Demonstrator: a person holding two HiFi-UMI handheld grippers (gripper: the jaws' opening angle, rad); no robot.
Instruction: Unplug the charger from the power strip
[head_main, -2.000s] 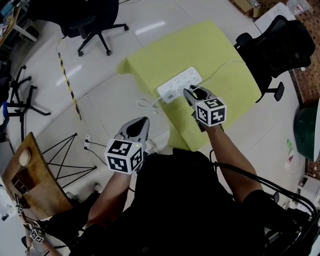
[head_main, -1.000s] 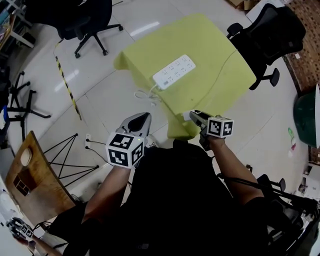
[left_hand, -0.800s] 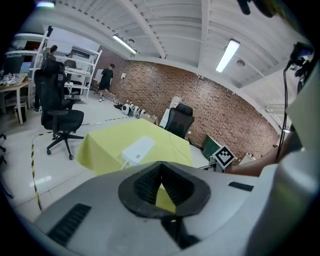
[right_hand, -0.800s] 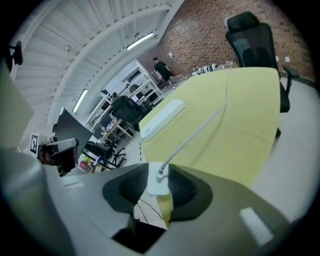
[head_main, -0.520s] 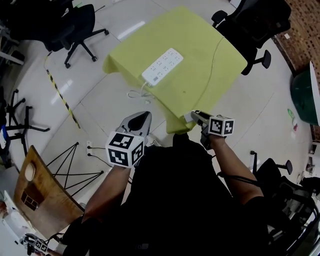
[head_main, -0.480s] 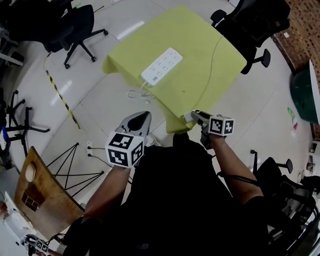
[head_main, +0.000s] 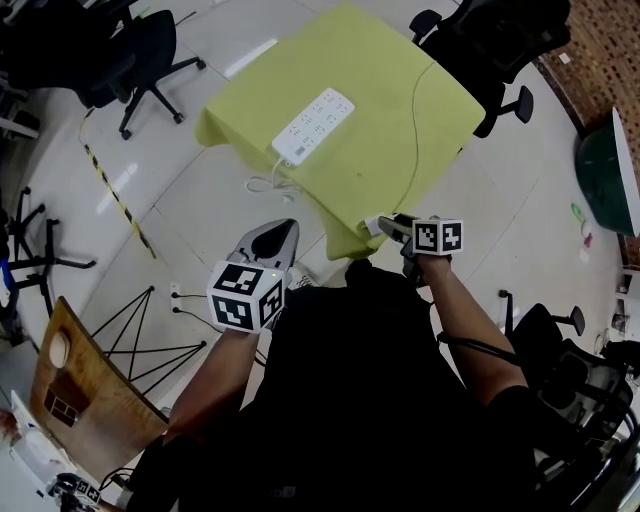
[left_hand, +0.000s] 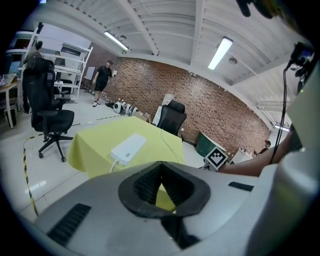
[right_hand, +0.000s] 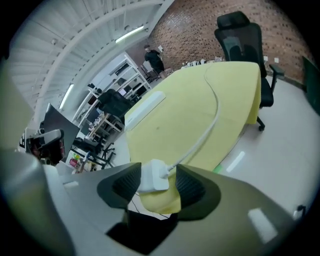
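One table (head_main: 360, 150) with one yellow cloth on it; one white power strip (head_main: 313, 125); one white charger (right_hand: 152, 176) with one white cord (right_hand: 205, 130); two black chairs near the table, the left chair (head_main: 140, 45) and the right chair (head_main: 495, 35); one wooden board (head_main: 70, 395).

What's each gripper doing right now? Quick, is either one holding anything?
Left gripper: closed, empty.
Right gripper: jaws opening, charger between them, no longer clamped.
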